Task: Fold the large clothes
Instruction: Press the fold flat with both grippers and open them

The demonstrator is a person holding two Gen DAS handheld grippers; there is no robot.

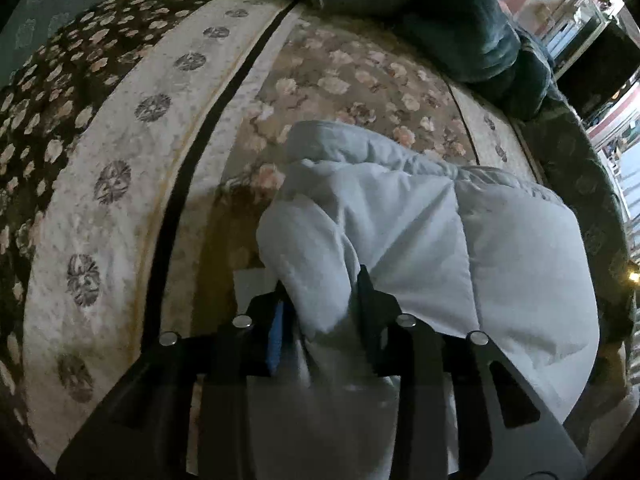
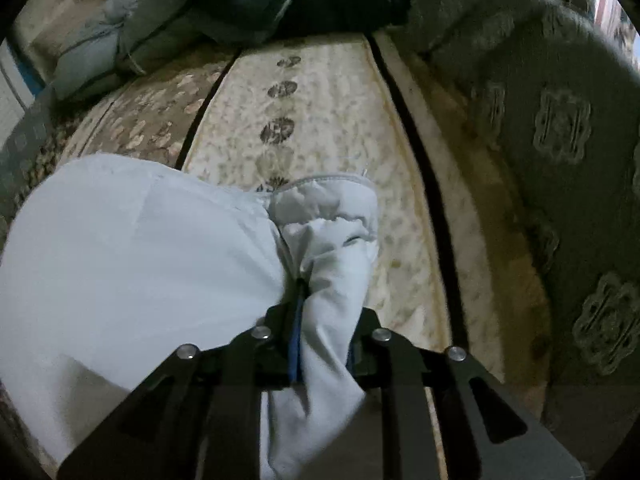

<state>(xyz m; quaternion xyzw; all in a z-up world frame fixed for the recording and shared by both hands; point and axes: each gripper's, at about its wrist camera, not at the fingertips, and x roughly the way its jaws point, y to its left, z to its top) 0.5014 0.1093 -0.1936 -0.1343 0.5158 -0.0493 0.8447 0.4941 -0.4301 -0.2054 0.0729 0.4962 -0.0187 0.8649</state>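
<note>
Your left gripper (image 1: pixel 320 296) has its jaws part closed on a thick bunch of the pale blue padded garment (image 1: pixel 420 240); cloth fills the gap and bulges past the fingertips. Your right gripper (image 2: pixel 326 312) is likewise narrowed on a rolled cuff-like end of the same garment (image 2: pixel 120 260), the gathered hem standing just beyond the tips. Both holds look firm, though each takes a wad rather than a flat edge.

The garment lies between the two grippers, its bulk humped and draped over the patterned rug (image 1: pixel 120 168). In the left view it spreads to the right; in the right view it spreads to the left. Dark green cushions (image 2: pixel 540 120) border the rug, with more bedding piled at its far end.

Judgement: you are carrying two ends across to make a fold. To do it well:

- Keep both grippers level with each other so the folded edge lands straight.
- Hold the cloth between them lightly taut; slack will leave a ridge in the padding.
- Lower the ends onto the body of the garment before letting go, not from height.
- Keep clear of the cushions, which sit near the right side.

Risk: the bunched holds may drag inner layers askew.
</note>
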